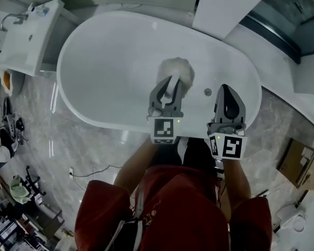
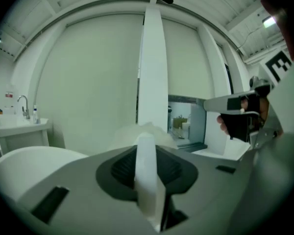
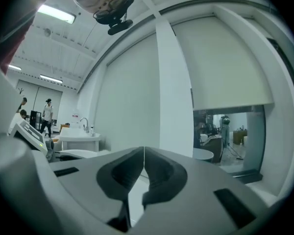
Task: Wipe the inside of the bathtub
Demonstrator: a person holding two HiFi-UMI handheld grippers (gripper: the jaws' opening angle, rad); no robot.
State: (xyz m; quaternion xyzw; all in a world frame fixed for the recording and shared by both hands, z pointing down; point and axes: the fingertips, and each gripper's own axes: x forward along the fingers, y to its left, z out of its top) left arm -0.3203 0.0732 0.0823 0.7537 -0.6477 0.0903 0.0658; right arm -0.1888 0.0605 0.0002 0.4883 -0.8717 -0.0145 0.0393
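White bathtub [image 1: 104,72], fluffy duster [image 1: 178,71] in left claw [image 1: 169,85], sink [image 1: 29,33] beside

Ahead of our left gripper's [image 1: 169,83] fingertips the fluffy wiper head [image 1: 177,71] fills the way; its white handle [image 2: 147,175] takes the whole gap between those jaws. To the left of those fingers the bathtub [image 1: 102,72] floor lies bare and wide, right out to the curved wall. Our right gripper [image 1: 226,89] has its jaws pressed together, nothing between them; the drain [image 1: 208,92] sits just to the left of its fingertips, in the narrow lane separating the two grippers. Beyond both sets of fingertips the far rim [image 1: 125,10] stands, with a white pillar [image 1: 226,7] close behind it. Behind the fingers, the near rim [image 1: 120,126] and our own body [image 1: 172,203] shut off the way back.
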